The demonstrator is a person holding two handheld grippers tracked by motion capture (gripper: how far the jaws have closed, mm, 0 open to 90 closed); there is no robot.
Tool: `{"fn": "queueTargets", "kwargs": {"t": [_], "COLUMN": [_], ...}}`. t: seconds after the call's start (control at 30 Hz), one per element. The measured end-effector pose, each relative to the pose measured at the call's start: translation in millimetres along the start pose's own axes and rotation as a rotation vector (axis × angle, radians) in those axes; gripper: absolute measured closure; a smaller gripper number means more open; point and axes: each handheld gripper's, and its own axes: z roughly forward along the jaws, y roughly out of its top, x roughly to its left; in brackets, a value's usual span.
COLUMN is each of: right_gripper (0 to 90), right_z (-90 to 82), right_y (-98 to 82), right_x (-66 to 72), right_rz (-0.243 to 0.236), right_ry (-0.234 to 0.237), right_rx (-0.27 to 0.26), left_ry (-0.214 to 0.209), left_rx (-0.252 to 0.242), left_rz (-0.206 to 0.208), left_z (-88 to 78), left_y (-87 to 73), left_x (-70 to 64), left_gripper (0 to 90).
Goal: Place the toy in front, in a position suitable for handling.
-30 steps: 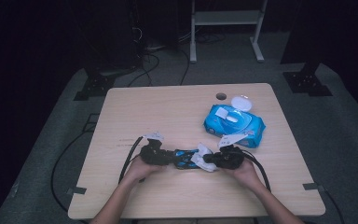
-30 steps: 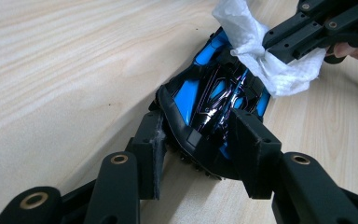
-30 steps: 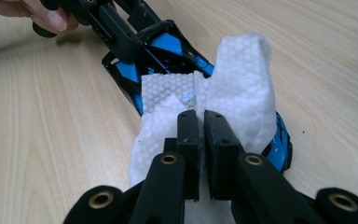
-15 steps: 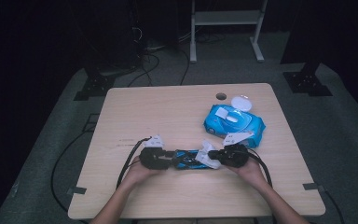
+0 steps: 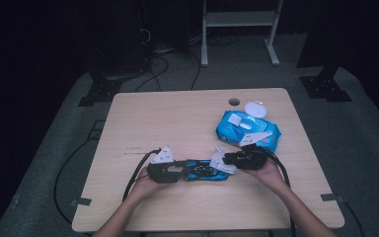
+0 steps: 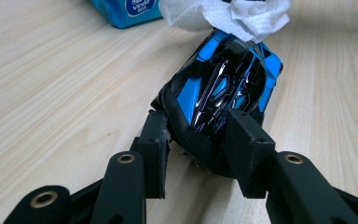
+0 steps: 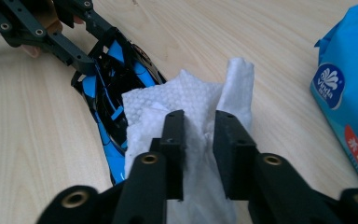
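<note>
A blue and black toy car (image 5: pixel 205 171) lies on the table between my two grippers. My left gripper (image 6: pixel 198 123) is shut on one end of the car (image 6: pixel 223 84), and its jaws have just been closing tighter on it. A crumpled white wipe (image 7: pixel 191 93) drapes over the car's other end (image 7: pixel 107 79). My right gripper (image 7: pixel 200 121) has just been opening. The wipe sits loosely between its jaws, which stand a little apart. In the high view the left gripper (image 5: pixel 185 170) and the right gripper (image 5: pixel 227 160) face each other along the car.
A blue pack of wipes (image 5: pixel 246 129) with its white lid flipped open (image 5: pixel 254 108) lies just behind my right hand. The pack also appears close by in the right gripper view (image 7: pixel 349 102). A cable hole (image 5: pixel 234 102) is near the table's far edge. Cables trail off the front.
My right gripper has drawn slightly to the right and risen a little, with the wipe still at the car's end. The left gripper and the car have stayed put.
</note>
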Motion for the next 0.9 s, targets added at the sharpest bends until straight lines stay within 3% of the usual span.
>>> {"fn": "queueTargets", "kwargs": {"t": [0.13, 0.2, 0.37, 0.9], "right_gripper": [65.2, 59.2, 52.0, 46.7], "right_z": [0.3, 4.0, 10.8, 17.1], "right_y": [0.3, 1.0, 1.2, -1.0], "right_x": [-4.4, -6.4, -9.7, -15.8], "right_rz": [0.011, 0.018, 0.033, 0.072], "right_ry": [0.035, 0.075, 0.105, 0.185], "right_rx": [0.014, 0.038, 0.060, 0.075], "left_ry": [0.015, 0.025, 0.034, 0.050], "left_rx": [-0.002, -0.009, -0.018, -0.038], "left_rz": [0.025, 0.037, 0.048, 0.089], "left_z": [-0.7, -1.3, -1.6, -2.7], "left_y": [-0.2, -1.3, -2.4, -5.0], "left_x": [-3.1, -5.0, -7.2, -10.9], "left_gripper": [60.4, 60.4, 60.4, 60.4]}}
